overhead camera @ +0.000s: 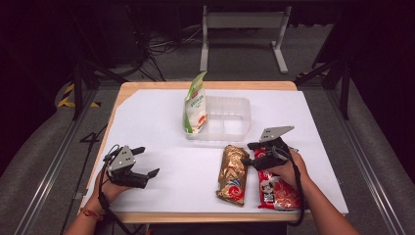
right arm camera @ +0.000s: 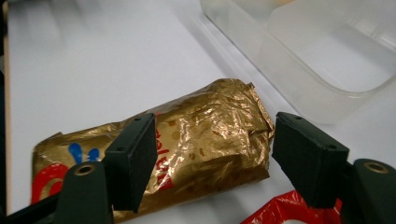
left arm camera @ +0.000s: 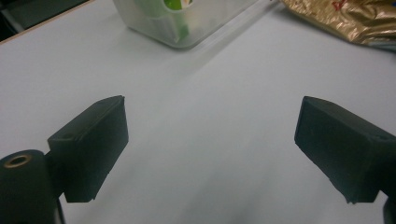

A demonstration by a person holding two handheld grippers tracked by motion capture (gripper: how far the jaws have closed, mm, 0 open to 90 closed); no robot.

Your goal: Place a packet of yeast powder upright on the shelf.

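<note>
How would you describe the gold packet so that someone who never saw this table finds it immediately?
Start at the clear plastic tray at the far middle of the white table. Just nearer than its front edge lie two snack packets side by side, by the right gripper. The gold packet is the left one, crinkled shiny foil with red at its near end; its neighbour, the red packet, is red and white.

Both grippers are showing black bodies with blocky black jaws. The left gripper [overhead camera: 142, 172] and right gripper [overhead camera: 250, 153] are each carrying a grey three-cornered plate and trailing a black cable. Brass-coloured screw sockets are showing at the jaw bases. A reddish band is circling the left wrist.
</note>
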